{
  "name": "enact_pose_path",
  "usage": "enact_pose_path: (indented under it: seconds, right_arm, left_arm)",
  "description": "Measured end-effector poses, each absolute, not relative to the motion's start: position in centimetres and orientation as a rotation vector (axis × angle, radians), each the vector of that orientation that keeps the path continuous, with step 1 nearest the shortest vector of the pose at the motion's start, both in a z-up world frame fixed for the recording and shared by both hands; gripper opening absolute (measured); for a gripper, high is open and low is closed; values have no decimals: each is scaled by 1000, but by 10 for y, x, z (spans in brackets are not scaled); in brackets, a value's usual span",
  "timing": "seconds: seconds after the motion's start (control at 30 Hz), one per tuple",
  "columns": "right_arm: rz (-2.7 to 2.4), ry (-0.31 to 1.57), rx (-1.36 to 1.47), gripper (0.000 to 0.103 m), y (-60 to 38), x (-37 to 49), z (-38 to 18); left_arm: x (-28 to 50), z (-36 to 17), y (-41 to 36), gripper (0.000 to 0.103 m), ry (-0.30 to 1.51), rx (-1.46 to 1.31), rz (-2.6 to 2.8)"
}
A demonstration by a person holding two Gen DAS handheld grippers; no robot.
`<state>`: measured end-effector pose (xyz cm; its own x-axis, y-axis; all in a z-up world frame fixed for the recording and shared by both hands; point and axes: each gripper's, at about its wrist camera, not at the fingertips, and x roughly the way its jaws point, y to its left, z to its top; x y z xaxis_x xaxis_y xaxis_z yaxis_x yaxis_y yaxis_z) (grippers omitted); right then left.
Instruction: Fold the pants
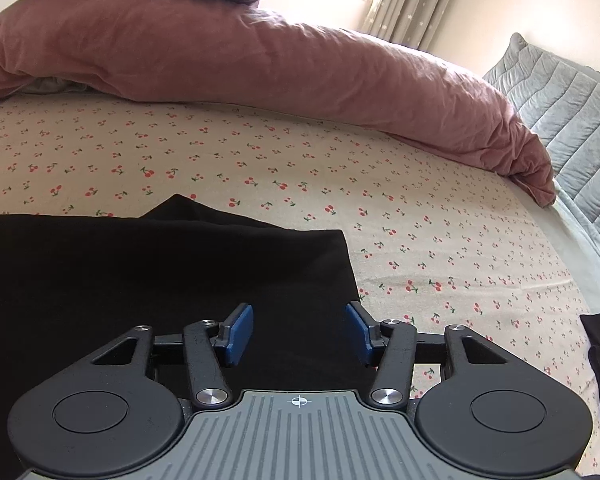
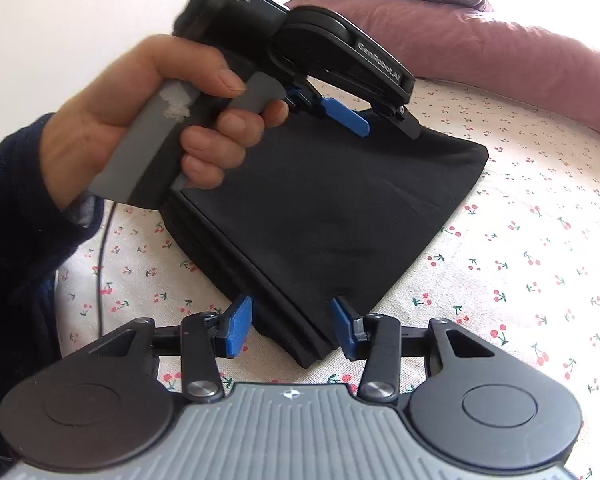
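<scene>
The black fabric pants (image 2: 320, 208) are lying folded into a compact stack on the cherry-print bed sheet (image 2: 520, 260). The left gripper (image 1: 299, 330) is hovering over them with blue pads spread and nothing between. The right gripper (image 2: 292, 330) is straddling the stack's near corner, its pads apart and not pinching the cloth.

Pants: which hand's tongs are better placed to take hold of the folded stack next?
Right, probably. The right tongs straddle the folded pants' near corner, pads apart. The left tongs hang open above the cloth, gripping nothing.
</scene>
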<state>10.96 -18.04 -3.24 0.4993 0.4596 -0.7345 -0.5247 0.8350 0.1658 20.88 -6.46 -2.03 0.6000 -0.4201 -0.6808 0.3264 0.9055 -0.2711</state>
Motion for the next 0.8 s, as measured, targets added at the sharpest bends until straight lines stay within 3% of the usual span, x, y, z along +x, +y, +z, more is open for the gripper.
enact_pose_path:
  seconds: [0.1,0.17,0.3,0.5,0.8]
  right_arm:
    - [573,915,-104,30,-175,117,-39]
    - [554,947,-155,39,-170,116,-47]
    - [530,896,-172,39,-171,110,-41]
    - [375,786,225,42,-231,126,-18]
    - [280,936,671,39,-250,146,-65]
  left_arm:
    - [200,-31,-59,51,795,-60,-403]
    - [203,-44,-55,51,820,-22,-369]
    - [208,-64,-33,52,861,-44,-351]
    - [190,-38,-18,52,807,14,-294]
    - [173,-32,-12,52,825,-1,-345]
